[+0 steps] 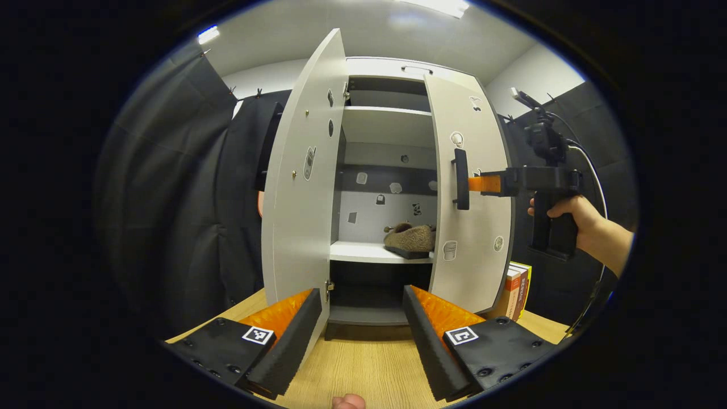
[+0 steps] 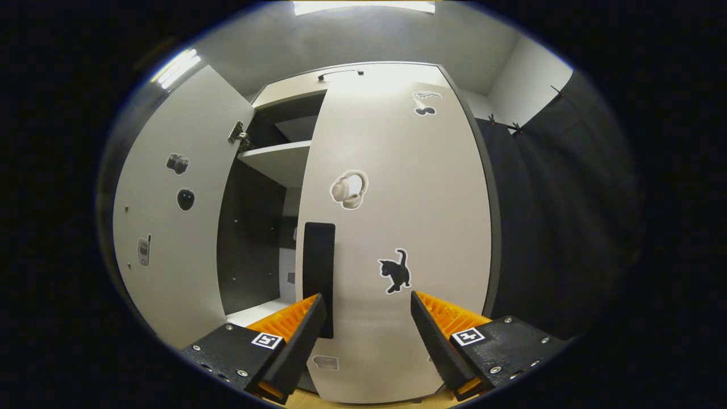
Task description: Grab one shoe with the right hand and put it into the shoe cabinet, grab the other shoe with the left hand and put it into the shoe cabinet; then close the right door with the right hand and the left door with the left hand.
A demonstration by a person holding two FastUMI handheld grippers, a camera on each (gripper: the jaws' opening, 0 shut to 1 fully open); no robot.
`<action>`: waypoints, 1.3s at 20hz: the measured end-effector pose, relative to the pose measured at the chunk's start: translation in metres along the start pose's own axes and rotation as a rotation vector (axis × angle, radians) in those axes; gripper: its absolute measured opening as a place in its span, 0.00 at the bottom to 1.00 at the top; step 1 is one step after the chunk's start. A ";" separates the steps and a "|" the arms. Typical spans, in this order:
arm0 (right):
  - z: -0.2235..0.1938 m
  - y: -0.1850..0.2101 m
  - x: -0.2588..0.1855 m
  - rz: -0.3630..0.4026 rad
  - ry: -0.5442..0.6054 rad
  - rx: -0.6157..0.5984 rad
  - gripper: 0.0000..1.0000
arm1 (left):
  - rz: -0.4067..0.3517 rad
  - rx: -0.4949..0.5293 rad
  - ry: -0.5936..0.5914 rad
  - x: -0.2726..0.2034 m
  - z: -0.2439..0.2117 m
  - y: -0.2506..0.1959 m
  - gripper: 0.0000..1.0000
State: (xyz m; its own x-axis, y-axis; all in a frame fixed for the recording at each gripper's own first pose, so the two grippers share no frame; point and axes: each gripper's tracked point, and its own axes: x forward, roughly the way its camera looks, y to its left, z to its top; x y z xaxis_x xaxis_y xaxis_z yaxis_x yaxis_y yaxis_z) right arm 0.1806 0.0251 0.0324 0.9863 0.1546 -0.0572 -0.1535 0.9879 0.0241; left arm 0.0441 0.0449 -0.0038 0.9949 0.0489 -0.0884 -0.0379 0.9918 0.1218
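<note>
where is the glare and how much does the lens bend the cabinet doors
Right gripper view: ceiling light washes out the top of the right door, which bulges outward. Left gripper view: even light, left door bowed, shoe sharp though its shelf sits in shade.

Right gripper (image 2: 363, 329): fingers spread apart, nothing between them, facing the outer face of the right door (image 2: 397, 227). Left finger tip sits just beside the black vertical handle (image 2: 318, 272), at its lower end; contact cannot be told. Door face carries stickers: a black cat (image 2: 396, 271) and a pale rounded one (image 2: 349, 190). Left door (image 2: 170, 238) swung wide open, stickers on its inner face. Between the doors, the cabinet interior (image 2: 250, 238) is dark, with a white shelf (image 2: 278, 159) high up.
</note>
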 end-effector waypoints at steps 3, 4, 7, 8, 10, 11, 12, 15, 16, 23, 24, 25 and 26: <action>0.005 -0.005 -0.029 0.000 0.002 -0.003 0.93 | -0.004 -0.008 0.005 -0.001 -0.002 -0.001 0.93; 0.004 -0.006 -0.041 -0.001 0.006 0.000 0.94 | -0.008 -0.012 0.005 0.000 -0.002 -0.002 0.91; -0.007 -0.013 -0.076 -0.015 0.019 0.018 0.94 | -0.015 -0.018 0.012 0.002 -0.008 -0.005 0.99; -0.015 -0.016 -0.089 -0.028 0.030 0.021 0.94 | -0.019 -0.024 0.020 0.002 -0.010 -0.007 0.99; -0.028 -0.021 -0.111 -0.049 0.042 0.029 0.94 | -0.028 -0.035 0.027 0.002 -0.012 -0.011 0.94; -0.035 -0.022 -0.121 -0.057 0.047 0.029 0.94 | -0.034 -0.036 0.026 0.002 -0.011 -0.014 0.99; -0.043 -0.025 -0.131 -0.066 0.051 0.025 0.94 | -0.041 -0.033 0.022 0.003 -0.011 -0.016 0.99; -0.068 -0.031 -0.157 -0.090 0.073 -0.007 0.94 | -0.047 -0.030 0.016 0.004 -0.010 -0.021 0.99; -0.076 -0.031 -0.166 -0.094 0.080 -0.009 0.94 | -0.046 -0.037 0.016 0.003 -0.009 -0.022 0.99; -0.095 -0.032 -0.194 -0.124 0.087 -0.019 0.94 | -0.011 -0.135 -0.019 -0.007 0.040 0.003 0.99; -0.093 -0.032 -0.197 -0.124 0.075 -0.035 0.94 | 0.009 -0.140 -0.035 -0.009 0.053 0.018 0.99; -0.093 -0.033 -0.198 -0.129 0.070 -0.048 0.94 | 0.034 -0.142 -0.052 -0.011 0.067 0.034 0.94; -0.096 -0.033 -0.200 -0.128 0.078 -0.052 0.94 | 0.070 -0.136 -0.069 -0.014 0.081 0.054 0.94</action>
State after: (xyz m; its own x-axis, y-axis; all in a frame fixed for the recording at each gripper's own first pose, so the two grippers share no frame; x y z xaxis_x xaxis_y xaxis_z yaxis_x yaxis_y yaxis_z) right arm -0.0168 -0.0372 -0.0527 0.9906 0.0262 -0.1341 -0.0318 0.9987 -0.0402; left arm 0.0361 0.0880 0.0837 0.9933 0.1148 -0.0160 -0.1150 0.9933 -0.0097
